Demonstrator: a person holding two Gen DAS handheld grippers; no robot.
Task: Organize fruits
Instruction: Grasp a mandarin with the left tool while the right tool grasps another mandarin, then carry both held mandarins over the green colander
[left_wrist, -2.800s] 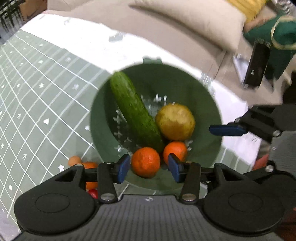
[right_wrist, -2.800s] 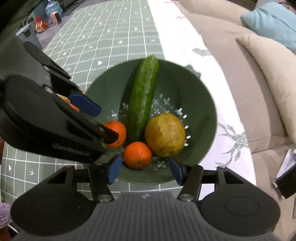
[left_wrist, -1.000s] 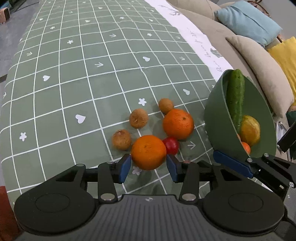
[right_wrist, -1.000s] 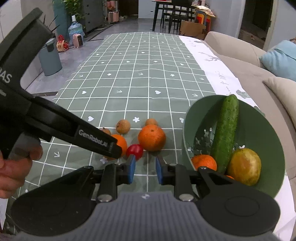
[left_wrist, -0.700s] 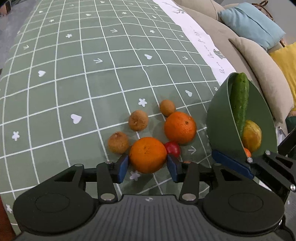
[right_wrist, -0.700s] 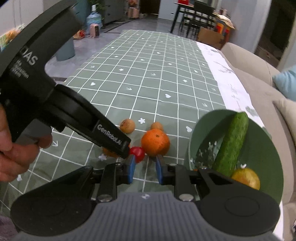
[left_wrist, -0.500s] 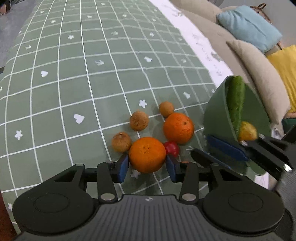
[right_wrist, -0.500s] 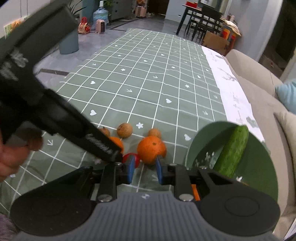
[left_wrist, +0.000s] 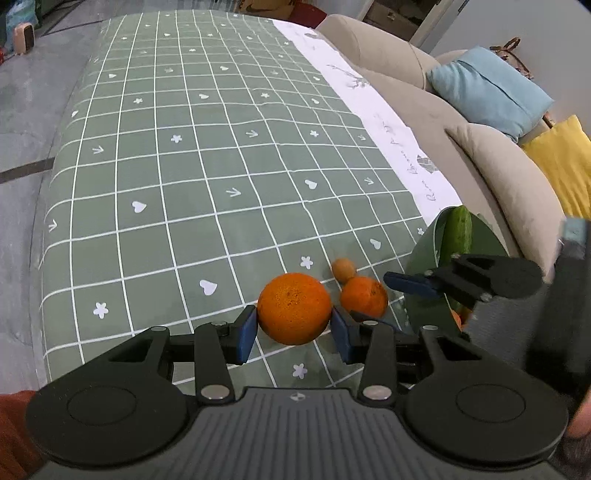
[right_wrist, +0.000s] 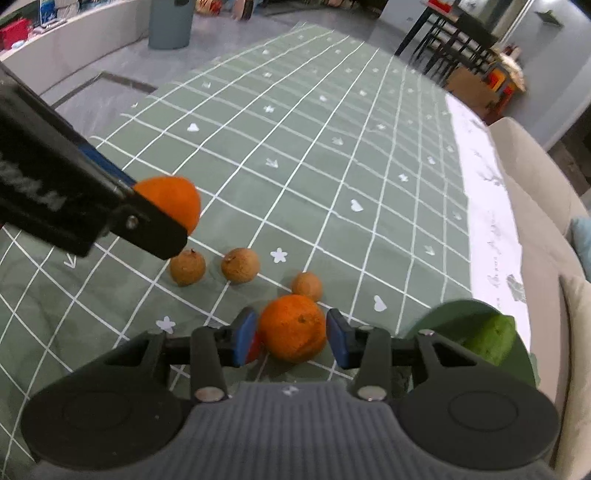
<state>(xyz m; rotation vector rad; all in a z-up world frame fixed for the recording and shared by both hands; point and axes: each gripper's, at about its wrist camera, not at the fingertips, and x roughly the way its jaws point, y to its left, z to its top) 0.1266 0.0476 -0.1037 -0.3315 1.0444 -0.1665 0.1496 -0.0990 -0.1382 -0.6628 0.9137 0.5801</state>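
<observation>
The left gripper (left_wrist: 294, 330) clamps a large orange (left_wrist: 294, 308) between its blue pads, lifted above the green checked tablecloth (left_wrist: 207, 155). The right gripper (right_wrist: 291, 338) has its fingers spread around a second orange (right_wrist: 292, 327) resting on the cloth; whether they touch it cannot be told. Just beyond lie three small brown fruits (right_wrist: 240, 265). Near the cloth's right edge stands a green bowl (left_wrist: 424, 280) holding a cucumber (left_wrist: 457, 232). A beige sofa (left_wrist: 406, 85) lies beyond.
</observation>
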